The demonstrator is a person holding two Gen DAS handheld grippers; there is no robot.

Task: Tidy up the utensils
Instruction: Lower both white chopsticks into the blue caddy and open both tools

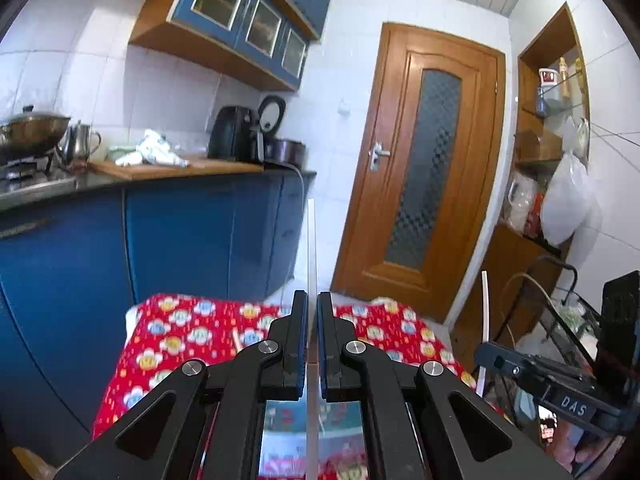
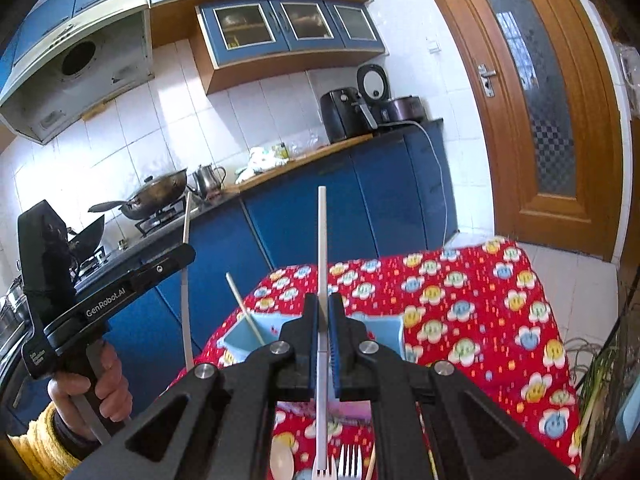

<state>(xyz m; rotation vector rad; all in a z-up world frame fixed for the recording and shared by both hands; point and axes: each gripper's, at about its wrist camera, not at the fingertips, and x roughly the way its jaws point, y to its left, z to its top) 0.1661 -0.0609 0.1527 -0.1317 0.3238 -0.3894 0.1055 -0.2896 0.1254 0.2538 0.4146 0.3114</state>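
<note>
Here, a counter under a red flower-print cloth (image 2: 472, 304) stands in a white-tiled kitchen with blue base cabinets (image 1: 192, 236) and a brown wooden door (image 1: 420, 168). Each gripper's jaws are closed on one thin white stick: the left gripper (image 1: 313, 312) holds the left white stick (image 1: 312, 240), the right gripper (image 2: 323, 316) the right white stick (image 2: 322, 240). A pale blue box (image 2: 244, 340) holds one slanted chopstick (image 2: 244, 308); one spoon (image 2: 282, 460) and two forks (image 2: 350, 462) lie below.

The surface wears a printed red cloth (image 2: 472, 304), matt and soft-looking. Both grippers have matt black plastic fingers (image 1: 298, 320) with shiny metal pins. The held sticks (image 2: 322, 240) look like smooth white plastic. At right, the door (image 1: 420, 168) is glossy varnished wood; the wok (image 2: 158, 194) is metal.
</note>
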